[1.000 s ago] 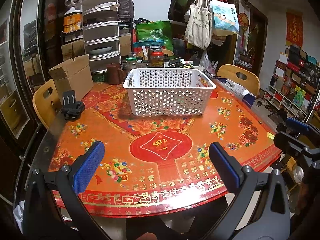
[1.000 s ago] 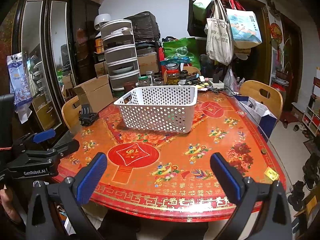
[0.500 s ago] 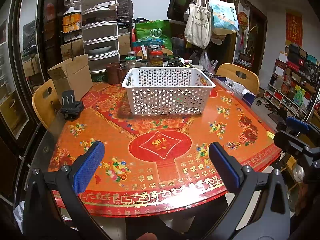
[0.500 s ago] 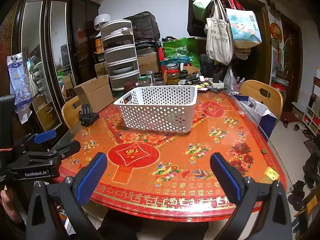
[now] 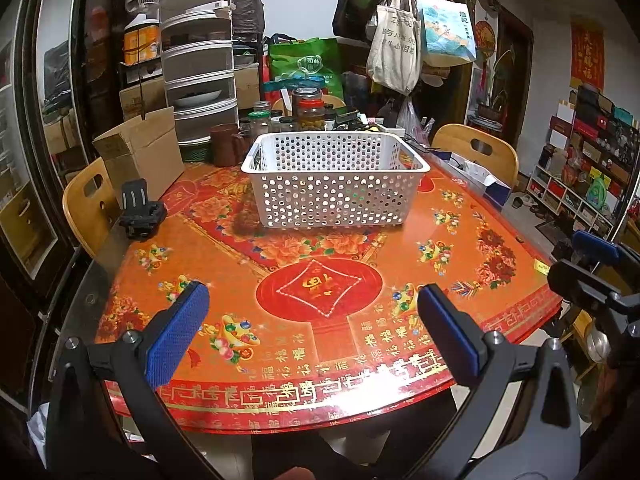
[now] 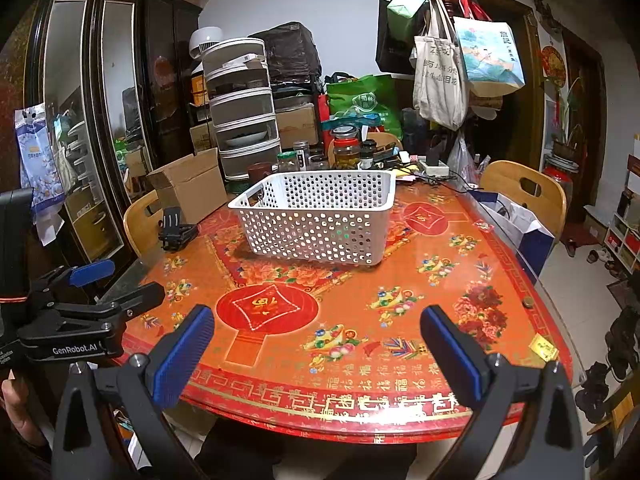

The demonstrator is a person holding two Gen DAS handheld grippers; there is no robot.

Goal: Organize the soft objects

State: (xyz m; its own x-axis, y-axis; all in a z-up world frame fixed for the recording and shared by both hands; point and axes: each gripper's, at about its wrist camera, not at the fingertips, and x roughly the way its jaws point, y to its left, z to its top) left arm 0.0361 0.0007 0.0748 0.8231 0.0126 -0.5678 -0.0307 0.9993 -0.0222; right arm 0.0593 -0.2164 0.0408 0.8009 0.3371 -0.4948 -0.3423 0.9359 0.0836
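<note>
A white perforated plastic basket (image 5: 334,178) stands at the far middle of the round red patterned table (image 5: 320,304); it also shows in the right wrist view (image 6: 316,216). No soft object shows on the table. My left gripper (image 5: 312,328) is open and empty above the near table edge. My right gripper (image 6: 316,348) is open and empty above the near edge. The left gripper shows at the left of the right wrist view (image 6: 80,308), and the right gripper at the right of the left wrist view (image 5: 592,272).
A black clip-like mount (image 5: 142,212) sits at the table's left edge. A cardboard box (image 5: 140,152), jars (image 5: 310,110) and a drawer stack (image 5: 198,68) crowd the far side. Wooden chairs (image 5: 478,152) stand around. Bags hang from a coat rack (image 6: 444,64).
Both grippers have stayed open. The views have shifted only slightly; nothing on the table has moved.
</note>
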